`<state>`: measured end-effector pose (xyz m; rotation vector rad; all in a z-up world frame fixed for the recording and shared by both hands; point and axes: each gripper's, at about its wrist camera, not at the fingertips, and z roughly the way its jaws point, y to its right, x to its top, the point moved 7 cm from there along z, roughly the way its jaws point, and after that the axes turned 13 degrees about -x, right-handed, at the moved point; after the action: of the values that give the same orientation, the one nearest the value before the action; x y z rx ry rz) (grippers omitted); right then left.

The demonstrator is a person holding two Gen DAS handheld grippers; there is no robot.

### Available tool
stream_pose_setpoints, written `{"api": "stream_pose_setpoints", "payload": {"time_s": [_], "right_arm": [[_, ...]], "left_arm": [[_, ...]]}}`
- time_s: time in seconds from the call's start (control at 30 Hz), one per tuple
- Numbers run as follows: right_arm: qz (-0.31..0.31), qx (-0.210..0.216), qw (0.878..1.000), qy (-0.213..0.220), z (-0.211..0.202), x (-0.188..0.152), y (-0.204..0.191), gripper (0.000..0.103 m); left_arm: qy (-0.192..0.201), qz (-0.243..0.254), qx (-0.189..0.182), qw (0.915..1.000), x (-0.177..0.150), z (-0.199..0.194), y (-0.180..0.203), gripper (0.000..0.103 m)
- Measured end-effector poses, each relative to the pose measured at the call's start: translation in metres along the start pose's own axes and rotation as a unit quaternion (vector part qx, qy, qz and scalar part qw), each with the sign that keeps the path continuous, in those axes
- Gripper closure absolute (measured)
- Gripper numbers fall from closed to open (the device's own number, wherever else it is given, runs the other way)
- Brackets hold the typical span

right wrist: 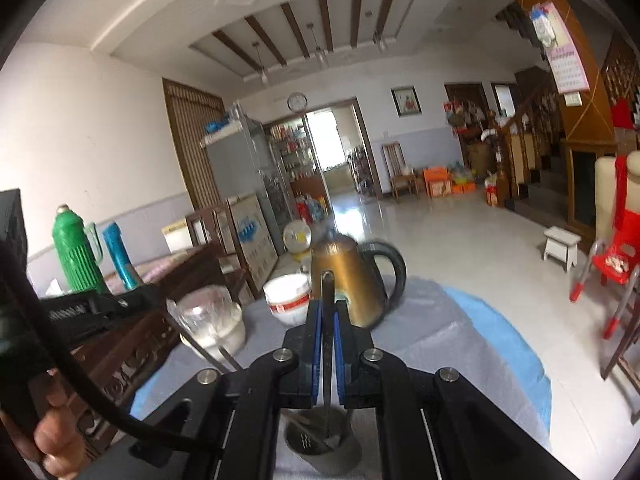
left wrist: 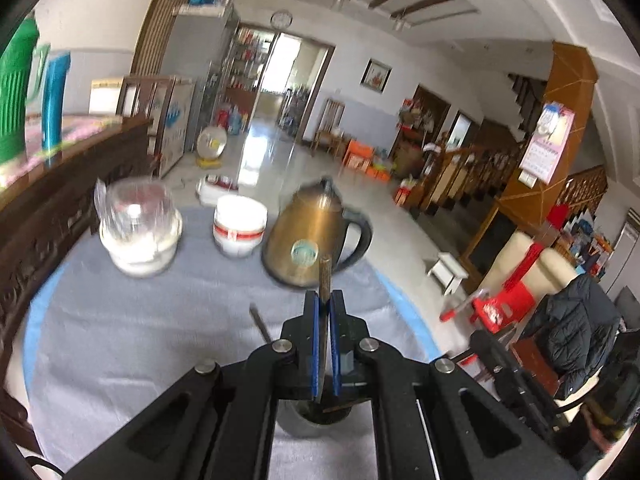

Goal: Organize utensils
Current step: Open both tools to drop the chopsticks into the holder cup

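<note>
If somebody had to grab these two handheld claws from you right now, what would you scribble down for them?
Left gripper: shut on a thin brown utensil.
Right gripper: shut on a thin dark utensil.
Grey holder cup stands on the cloth-covered table under the grippers, with something already in it.
One more stick-like utensil shows over the cloth.
Left to do, probably: place both held pieces, then that one.
</note>
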<state>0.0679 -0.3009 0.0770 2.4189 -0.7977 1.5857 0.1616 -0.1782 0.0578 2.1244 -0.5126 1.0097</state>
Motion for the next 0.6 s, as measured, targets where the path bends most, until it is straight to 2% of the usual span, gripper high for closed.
{"api": "stream_pose_setpoints", "payload": {"time_s": [0.17, 0.43, 0.47, 0.6], "right_arm": [[-0.003, 0.002, 0.999, -0.032, 0.008, -0.022, 0.008, 0.097], [0.023, 0.030, 0.995, -0.091, 0.018, -0.047, 0.011, 0.093], [0.026, 0.031, 0.994, -0.097, 0.018, -0.048, 0.010, 0.093], [0.051, 0.051, 0.989, -0.127, 0.018, -0.055, 0.011, 0.091]], "left_arm": [[-0.033, -0.012, 0.000, 0.9994, -0.028, 0.016, -0.008, 0.098], [-0.060, 0.000, 0.007, 0.9982, -0.043, 0.004, -0.008, 0.097], [-0.061, 0.001, 0.008, 0.9981, -0.044, 0.002, -0.009, 0.094], [-0.062, 0.001, 0.014, 0.9979, -0.051, -0.013, -0.018, 0.070]]}}
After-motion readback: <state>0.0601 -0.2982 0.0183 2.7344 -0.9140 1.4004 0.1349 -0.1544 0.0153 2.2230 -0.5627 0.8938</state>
